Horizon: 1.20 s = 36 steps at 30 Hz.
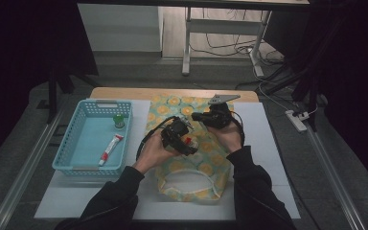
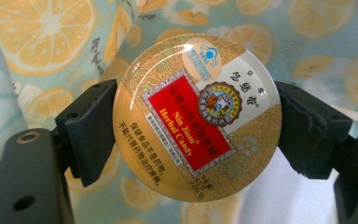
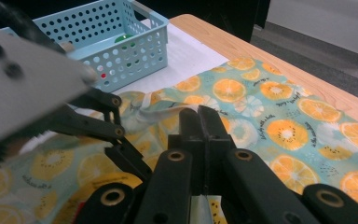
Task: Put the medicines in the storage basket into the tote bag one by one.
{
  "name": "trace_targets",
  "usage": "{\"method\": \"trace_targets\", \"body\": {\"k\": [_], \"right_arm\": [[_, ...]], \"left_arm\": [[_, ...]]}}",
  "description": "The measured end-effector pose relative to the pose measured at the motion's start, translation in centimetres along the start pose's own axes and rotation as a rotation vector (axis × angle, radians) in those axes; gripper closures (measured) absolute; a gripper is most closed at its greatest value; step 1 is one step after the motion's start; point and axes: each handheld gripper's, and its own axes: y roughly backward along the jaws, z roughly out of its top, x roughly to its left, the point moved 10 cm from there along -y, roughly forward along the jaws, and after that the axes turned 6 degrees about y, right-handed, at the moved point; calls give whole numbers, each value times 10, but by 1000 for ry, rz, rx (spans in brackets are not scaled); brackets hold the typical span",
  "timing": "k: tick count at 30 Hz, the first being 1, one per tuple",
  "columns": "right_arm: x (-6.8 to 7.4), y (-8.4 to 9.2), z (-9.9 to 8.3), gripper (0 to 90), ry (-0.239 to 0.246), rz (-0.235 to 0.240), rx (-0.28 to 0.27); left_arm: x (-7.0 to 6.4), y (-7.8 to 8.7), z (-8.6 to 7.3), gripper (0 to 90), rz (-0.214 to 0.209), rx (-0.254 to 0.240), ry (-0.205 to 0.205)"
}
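Lemon-print bag (image 1: 206,165) on table, one candy tin (image 2: 196,116) in left gripper (image 2: 196,123), one basket (image 1: 72,143)

Overall light: dim in the high view; the room around the white-covered bench (image 1: 263,143) falls to near black.
Brightest area: pale floor beyond the bench's far edge.
Glare: soft white sheen on the round glossy gold-and-red candy tin (image 2: 196,116), upper left of its lid.
Focus: tin lettering sharp; the lemon-print cloth bag (image 2: 51,28) behind it is soft.
Blur: the grey plate at the left of the right gripper view is smeared; the perforated light-blue plastic basket (image 3: 121,42) beyond it is fairly crisp.
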Motion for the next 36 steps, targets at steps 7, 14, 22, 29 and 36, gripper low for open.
{"method": "trace_targets", "body": {"k": [7,14,22,29,36], "right_arm": [[-6,-1,-4,900,-19,-1,-5],[-11,-4,-8,900,-30,-6,-1],[-14,-7,-14,900,-35,-16,12],[-15,-9,-16,900,-33,-21,21],[-15,-6,-13,900,-30,-22,7]], "left_arm": [[11,-17,0,206,18,10,13],[20,-33,1,206,39,24,16],[26,-47,-4,205,82,45,-2],[28,-55,-6,186,85,33,17],[21,-41,0,104,41,-17,49]]}}
